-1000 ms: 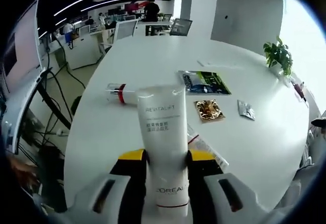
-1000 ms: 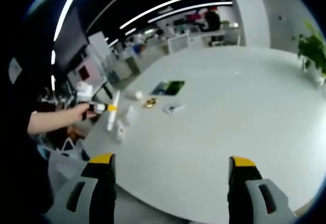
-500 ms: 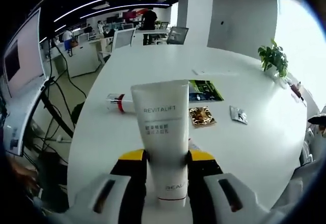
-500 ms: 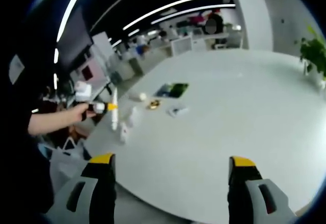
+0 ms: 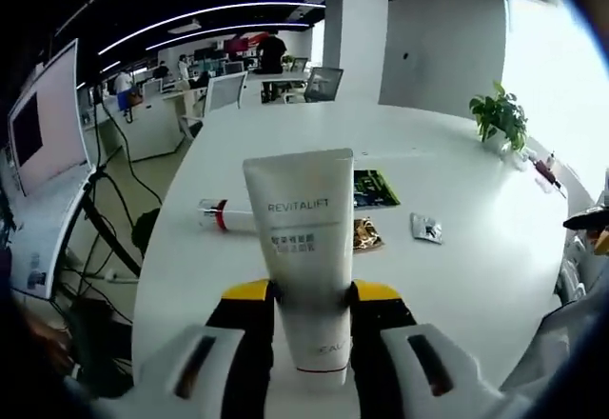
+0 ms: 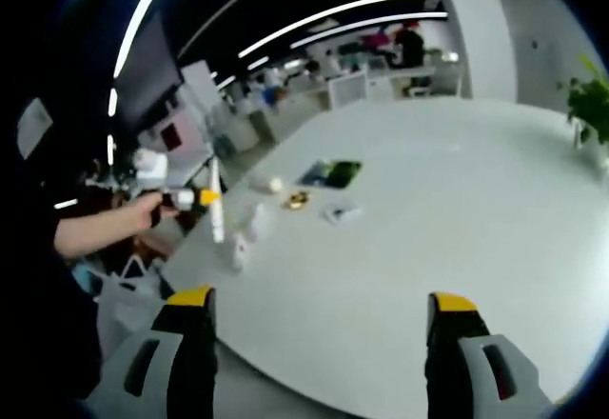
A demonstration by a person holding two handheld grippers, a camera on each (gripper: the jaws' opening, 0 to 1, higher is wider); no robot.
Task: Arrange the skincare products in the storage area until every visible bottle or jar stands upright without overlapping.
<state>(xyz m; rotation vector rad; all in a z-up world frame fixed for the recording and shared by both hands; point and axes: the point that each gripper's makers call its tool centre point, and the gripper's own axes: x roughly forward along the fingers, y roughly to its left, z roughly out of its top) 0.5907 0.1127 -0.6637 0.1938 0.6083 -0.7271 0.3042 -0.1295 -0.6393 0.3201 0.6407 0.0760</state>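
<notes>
Left gripper (image 5: 310, 297): I have its jaws clamped on a white cream tube (image 5: 300, 248), gripping the lower part just above the cap end, the flat crimped end pointing away from me.
Right gripper (image 6: 319, 319): I hold it with jaws spread wide and nothing between them, over the near edge of the white table (image 6: 457, 209).
Where the tube is: between my left jaws, lifted above the table (image 5: 457, 267); in the right gripper view it hangs off to the left, out past my jaws.
How the tube handles: I judge it light and soft-walled; a hard squeeze would dent it, and the glossy plastic may slip. The stiff shoulder near the cap is the safest place to grip.
Standing it: it can only stand on its cap, a narrow base under a tall body, so I expect it to topple easily.
Other product: a small bottle (image 5: 228, 215) with a red band lies on its side beyond and left of my left jaws.
Clutter ahead: a dark green packet (image 5: 374, 189), a gold sachet (image 5: 364, 234) and a silver sachet (image 5: 426, 228) lie flat beyond the tube.
</notes>
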